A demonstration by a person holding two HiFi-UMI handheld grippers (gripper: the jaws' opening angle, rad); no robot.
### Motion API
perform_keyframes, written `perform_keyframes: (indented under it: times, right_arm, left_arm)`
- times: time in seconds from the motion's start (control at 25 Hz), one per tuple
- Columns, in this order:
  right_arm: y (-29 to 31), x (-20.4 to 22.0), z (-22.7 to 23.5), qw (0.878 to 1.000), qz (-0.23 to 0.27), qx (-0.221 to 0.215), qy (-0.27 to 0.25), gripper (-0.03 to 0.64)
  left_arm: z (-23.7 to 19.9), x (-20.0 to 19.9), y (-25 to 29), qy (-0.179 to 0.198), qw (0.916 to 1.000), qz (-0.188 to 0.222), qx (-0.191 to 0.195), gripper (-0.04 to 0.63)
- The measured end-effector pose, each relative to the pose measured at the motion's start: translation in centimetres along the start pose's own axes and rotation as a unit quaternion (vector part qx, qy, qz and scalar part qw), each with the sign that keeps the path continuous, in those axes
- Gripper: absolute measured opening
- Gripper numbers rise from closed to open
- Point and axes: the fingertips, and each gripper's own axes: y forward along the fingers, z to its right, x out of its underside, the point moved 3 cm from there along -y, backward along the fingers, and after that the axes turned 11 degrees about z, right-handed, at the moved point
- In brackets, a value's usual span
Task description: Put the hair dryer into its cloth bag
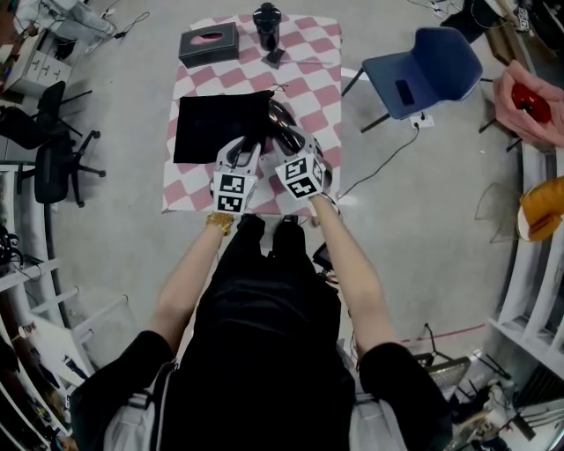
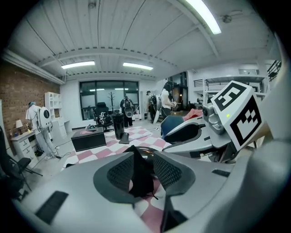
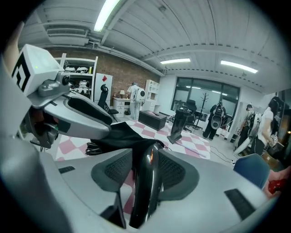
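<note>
Table [image 1: 308, 84], pink-and-white check cover. At the far left corner sits a dark tissue box [image 1: 208, 44], and just right of it a black upright cylinder [image 1: 267, 25].

The black cloth bag [image 1: 216, 125] lies flat on the left half of the table, with its right edge toward me and my tools.

My left gripper [image 2: 143, 160] points at that edge. Its fingers [image 2: 119, 173] are spread, and a raised peak of the bag's cloth stands between them.

The hair dryer [image 3: 145, 193], glossy black, lies on the table just right of the bag. Its far end meets the cloth. It may already sit under the edge, but the view is too dark there to be sure. A black coiled cord [image 3: 93, 146] lies beside the bag.

My right gripper [image 3: 143, 166] is close beside the left one. Its fingers stand apart, one on each side of the dryer's body.

On the floor right of the table, well apart, stands a blue chair [image 1: 423, 66].
</note>
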Motion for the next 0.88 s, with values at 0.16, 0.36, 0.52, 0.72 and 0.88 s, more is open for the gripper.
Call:
perform_keyframes:
  times: [0.16,0.36,0.52,0.72,0.88]
  right_arm:
    - [1.9,1.1,1.0,0.999,-0.028,-0.022,-0.014,0.211]
    - [3.8,2.6,2.0,0.998,-0.059,-0.031,-0.012,0.239]
    - [5.1,3.3,2.2,0.996,-0.08,-0.039,0.0,0.256]
    - [7.2,3.8,2.7,0.993,-0.1,-0.06,0.01,0.276]
    - [8.2,4.0,2.8,0.989,-0.113,-0.088,0.025,0.293]
  left_arm:
    - [-0.3,1.3,1.6,-0.002,0.9999,-0.014,0.003,0.133]
    - [-0.6,3.4,3.6,-0.006,0.9991,-0.041,0.004,0.156]
    - [-1.1,4.8,4.8,-0.013,0.9976,-0.068,-0.003,0.164]
    - [-1.4,6.2,6.2,0.001,0.9936,-0.113,-0.005,0.164]
    - [-1.8,7.6,7.1,0.007,0.9899,-0.141,-0.013,0.164]
